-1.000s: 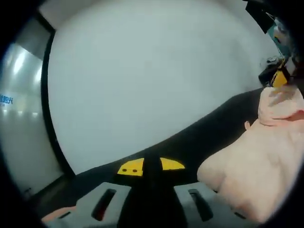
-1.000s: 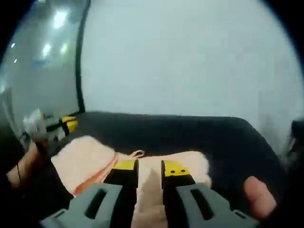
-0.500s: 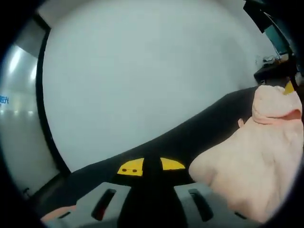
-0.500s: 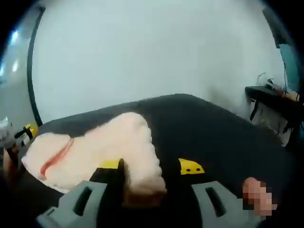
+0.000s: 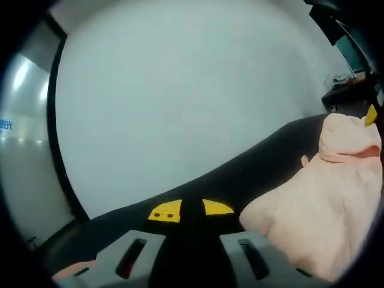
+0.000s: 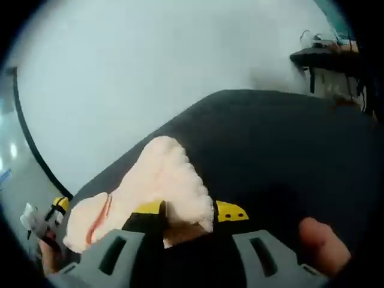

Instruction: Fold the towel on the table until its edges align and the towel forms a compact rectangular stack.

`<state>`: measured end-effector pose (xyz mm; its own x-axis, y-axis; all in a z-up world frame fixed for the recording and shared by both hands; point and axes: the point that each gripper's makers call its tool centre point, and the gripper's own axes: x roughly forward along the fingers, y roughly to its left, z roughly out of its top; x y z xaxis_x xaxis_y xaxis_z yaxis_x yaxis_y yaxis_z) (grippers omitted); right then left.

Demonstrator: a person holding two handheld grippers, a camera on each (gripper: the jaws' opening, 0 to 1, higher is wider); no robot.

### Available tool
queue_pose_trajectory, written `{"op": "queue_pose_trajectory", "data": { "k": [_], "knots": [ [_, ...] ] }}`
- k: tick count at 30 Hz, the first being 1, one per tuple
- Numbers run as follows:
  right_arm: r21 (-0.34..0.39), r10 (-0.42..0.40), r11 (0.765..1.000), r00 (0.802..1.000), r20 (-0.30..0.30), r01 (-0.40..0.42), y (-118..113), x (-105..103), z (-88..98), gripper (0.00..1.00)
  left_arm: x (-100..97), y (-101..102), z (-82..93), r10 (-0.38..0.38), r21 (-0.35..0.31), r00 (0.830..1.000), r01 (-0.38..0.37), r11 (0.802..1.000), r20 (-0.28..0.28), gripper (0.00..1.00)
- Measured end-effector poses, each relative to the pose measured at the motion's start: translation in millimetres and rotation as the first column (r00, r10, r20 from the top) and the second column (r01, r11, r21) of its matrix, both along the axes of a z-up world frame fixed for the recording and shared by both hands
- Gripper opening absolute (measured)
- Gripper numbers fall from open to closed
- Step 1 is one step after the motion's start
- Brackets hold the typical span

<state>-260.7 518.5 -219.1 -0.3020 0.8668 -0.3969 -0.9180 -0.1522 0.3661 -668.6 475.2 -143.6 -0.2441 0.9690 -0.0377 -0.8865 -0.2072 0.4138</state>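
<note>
Lying low in the frame, the pink towel (image 6: 162,180) sits between the right gripper (image 6: 191,213) jaws; left gripper (image 5: 191,210) jaws are pressed together.

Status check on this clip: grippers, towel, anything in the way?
Right gripper shut on towel, lifting a fold. Left gripper shut, empty. Towel bunched on table, not yet a stack. Nothing in the way.

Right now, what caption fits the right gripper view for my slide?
The right gripper holds a fluffy pink towel above the black table.
</note>
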Motion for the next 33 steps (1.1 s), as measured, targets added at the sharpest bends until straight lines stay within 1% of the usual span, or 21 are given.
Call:
{"op": "queue_pose_trajectory", "data": {
  "k": [1,2,3,6,8,11,12,14,15,16,18,19,20,21,22,23,24,25,27,30,33],
  "knots": [
    [0.05,0.044,0.998,0.999,0.028,-0.045,-1.4,-3.9,4.2,0.12,-0.5,-0.7,-1.1,0.001,-0.003,1.0,-0.001,1.0,0.006,0.13],
    [0.101,0.043,0.994,0.999,0.002,-0.043,-0.6,-6.8,14.2,0.08,-1.5,-0.7,-1.5,0.001,-0.002,1.0,-0.001,1.0,0.013,0.13],
    [0.128,0.023,0.992,1.0,0.018,-0.025,-0.8,-2.9,21.4,0.07,-2.2,-0.6,-1.0,0.001,0.002,1.0,-0.001,1.0,0.021,0.13],
    [0.188,0.027,0.982,1.0,-0.007,-0.025,-8.8,-14.0,49.8,0.06,-4.2,0.0,0.5,0.004,0.013,1.0,-0.004,1.0,0.029,0.13],
    [0.263,0.059,0.962,0.997,0.049,-0.069,-8.7,-28.6,77.3,0.06,-4.8,0.2,0.5,0.006,0.015,1.0,-0.007,1.0,0.03,0.13],
    [0.377,0.093,0.918,0.992,0.091,-0.12,-17.1,-59.4,121.4,0.06,-5.4,-0.5,0.2,0.014,0.013,0.999,-0.014,1.0,0.03,0.13],
    [0.426,0.102,0.892,0.985,0.139,-0.153,-22.5,-72.1,135.3,0.06,-6.0,-0.7,-0.3,0.017,0.012,0.999,-0.017,1.0,0.03,0.13],
    [0.496,0.116,0.834,0.956,0.27,-0.241,-31.9,-101.7,155.2,0.06,-8.6,-0.3,-2.3,0.028,0.004,0.999,-0.028,1.0,0.026,0.13],
    [0.524,0.129,0.808,0.948,0.29,-0.271,-40.2,-119.7,160.9,0.06,-9.8,-0.2,-2.8,0.032,0.003,0.999,-0.032,0.999,0.025,0.13],
    [0.536,0.156,0.775,0.923,0.353,-0.336,-49.4,-144.1,162.7,0.06,-11.1,-0.6,-3.0,0.038,0.003,0.999,-0.038,0.999,0.03,0.13],
    [0.525,0.17,0.749,0.883,0.437,-0.404,-59.4,-166.8,158.0,0.06,-18.8,-3.1,-5.8,0.067,-0.004,0.996,-0.066,0.998,0.061,0.13],
    [0.527,0.185,0.72,0.857,0.481,-0.452,-70.4,-191.2,154.1,0.06,-25.6,-4.6,-9.0,0.08,-0.006,0.99,-0.08,0.997,0.117,0.13],
    [0.521,0.194,0.69,0.823,0.534,-0.501,-79.2,-209.8,148.9,0.06,-32.1,-7.2,-9.6,0.096,-0.004,0.984,-0.096,0.995,0.149,0.13],
    [0.504,0.196,0.664,0.779,0.596,-0.552,-88.5,-226.1,140.8,0.06,-38.9,-9.9,-9.8,0.107,0.007,0.973,-0.11,0.994,0.203,0.13],
    [0.495,0.192,0.641,0.747,0.636,-0.587,-95.3,-241.6,133.3,0.06,-44.8,-12.0,-9.5,0.104,0.029,0.956,-0.116,0.993,0.276,0.13],
    [0.485,0.2,0.617,0.72,0.665,-0.619,-101.8,-257.5,125.0,0.07,-49.6,-14.0,-11.2,0.094,0.045,0.931,-0.117,0.992,0.353,0.13],
    [0.457,0.2,0.603,0.678,0.707,-0.654,-106.5,-270.8,114.9,0.07,-54.9,-16.6,-14.9,0.091,0.046,0.905,-0.12,0.992,0.416,0.13],
    [0.437,0.192,0.601,0.651,0.734,-0.669,-109.3,-275.2,107.1,0.07,-58.8,-18.5,-18.5,0.091,0.043,0.886,-0.124,0.991,0.455,0.13],
    [0.422,0.178,0.567,0.605,0.776,-0.707,-114.7,-292.4,96.0,0.07,-62.2,-22.3,-21.2,0.083,0.052,0.856,-0.127,0.991,0.51,0.13],
    [0.416,0.171,0.561,0.592,0.788,-0.716,-120.4,-306.5,83.3,0.07,-60.0,-26.2,-17.4,0.046,0.097,0.818,-0.123,0.988,0.574,0.13],
    [0.381,0.221,0.557,0.574,0.788,-0.738,-124.1,-320.2,66.9,0.09,-53.2,-22.9,-16.7,0.008,0.108,0.807,-0.088,0.99,0.59,0.13]
  ]
}}
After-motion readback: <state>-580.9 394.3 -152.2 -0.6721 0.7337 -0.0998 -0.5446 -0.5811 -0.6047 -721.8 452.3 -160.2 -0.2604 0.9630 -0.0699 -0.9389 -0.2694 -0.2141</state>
